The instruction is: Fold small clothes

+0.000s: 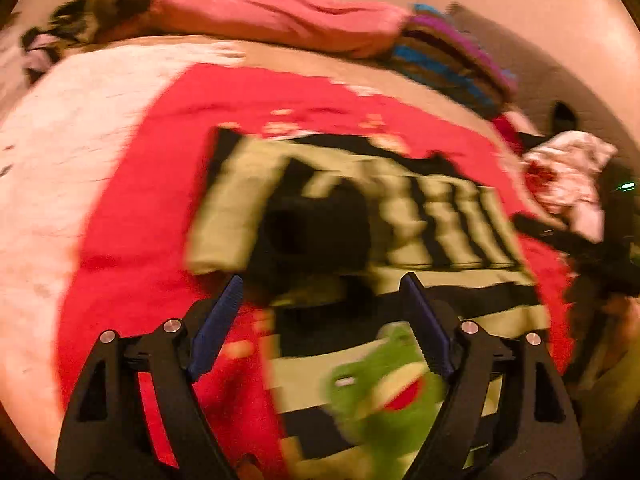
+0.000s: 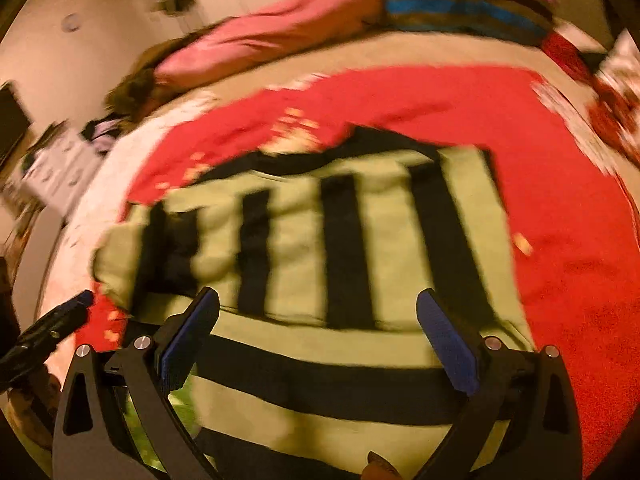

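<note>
Green-and-black striped top [image 2: 320, 248] spread on a red blanket [image 2: 560, 220] on the bed [image 1: 60, 152], partly folded: far part doubled over so its stripes run across those of the near part, one sleeve [image 1: 228, 208] laid over at the left. Green frog patch [image 1: 384, 392] showing on the near part in the left wrist view.

Left tongs [image 1: 320, 320] wide, nothing between the blue pads [image 1: 216, 328], hanging over the near edge of the top. Right tongs [image 2: 320, 344] also wide and empty, above the near striped band; pads not seen touching the cloth, though blur leaves that unsure.

Probably mid-fold, between grips. Next move likely calls for fresh pinches on an edge or corners of the top, both sides together, to bring it over evenly without dragging the blanket.

Far off: pink bedding [image 1: 280, 16], striped cushion [image 1: 452, 56]; white cloth [image 1: 568, 176] at right.
</note>
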